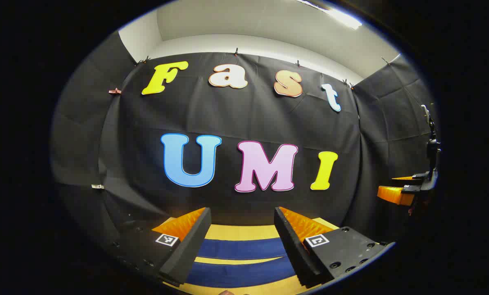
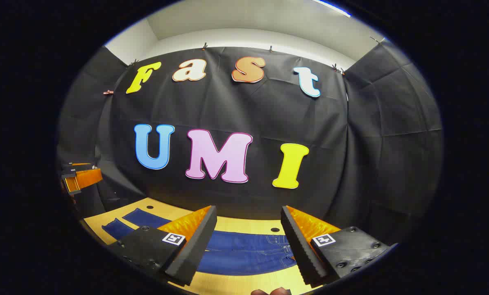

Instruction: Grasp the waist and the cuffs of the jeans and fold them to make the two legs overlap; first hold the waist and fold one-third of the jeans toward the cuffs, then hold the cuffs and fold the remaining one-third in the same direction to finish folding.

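Dark blue jeans [image 2: 244, 254] lie flat on a light wooden table [image 2: 236, 225], waist to the right and the two legs running left, their cuffs [image 2: 130, 223] spread apart. In the left gripper view the two legs [image 1: 240, 262] show as two blue bands with a strip of table between them. My left gripper [image 1: 242, 213] hovers open above the legs with nothing between its fingers. My right gripper [image 2: 248, 211] hangs open above the seat and waist area, also holding nothing. The other gripper shows at the far right [image 1: 408, 190] and far left [image 2: 78, 178].
Black cloth walls close the booth behind and on both sides of the table [image 1: 236, 231]. A small round hole [image 2: 274, 230] sits in the tabletop behind the jeans. A fingertip [image 2: 271, 291] peeks in at the bottom edge.
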The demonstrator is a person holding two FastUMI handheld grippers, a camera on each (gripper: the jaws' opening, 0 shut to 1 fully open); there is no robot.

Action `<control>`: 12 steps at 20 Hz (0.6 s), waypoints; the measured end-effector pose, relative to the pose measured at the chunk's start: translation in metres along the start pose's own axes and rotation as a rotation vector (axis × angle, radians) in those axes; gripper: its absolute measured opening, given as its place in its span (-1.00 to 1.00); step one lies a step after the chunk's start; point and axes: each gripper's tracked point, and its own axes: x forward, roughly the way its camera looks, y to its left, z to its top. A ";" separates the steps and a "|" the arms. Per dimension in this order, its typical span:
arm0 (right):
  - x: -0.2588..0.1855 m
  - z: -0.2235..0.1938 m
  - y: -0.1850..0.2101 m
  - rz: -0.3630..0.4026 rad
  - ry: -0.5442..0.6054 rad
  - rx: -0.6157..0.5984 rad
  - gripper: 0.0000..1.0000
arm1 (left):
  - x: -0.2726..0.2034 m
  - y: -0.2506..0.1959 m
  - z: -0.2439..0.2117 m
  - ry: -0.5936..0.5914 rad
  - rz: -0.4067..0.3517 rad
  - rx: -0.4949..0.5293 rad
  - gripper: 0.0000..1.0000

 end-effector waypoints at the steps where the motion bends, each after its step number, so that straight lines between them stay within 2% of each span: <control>1: 0.000 -0.001 0.001 0.003 0.002 -0.005 1.00 | -0.002 0.002 -0.001 0.001 -0.001 0.002 0.93; 2: 0.001 -0.003 0.003 0.006 0.006 -0.011 0.92 | -0.003 0.004 -0.001 0.002 0.000 0.004 0.93; 4: 0.000 -0.005 0.006 0.010 0.011 -0.021 1.00 | -0.005 0.009 -0.002 0.008 0.003 0.012 0.93; 6: 0.001 -0.004 0.007 0.010 0.009 -0.024 0.93 | -0.006 0.014 -0.005 0.014 0.007 0.019 0.93; 12: 0.005 -0.004 0.011 0.013 0.006 -0.029 0.93 | -0.004 0.020 -0.005 0.022 0.011 0.018 0.94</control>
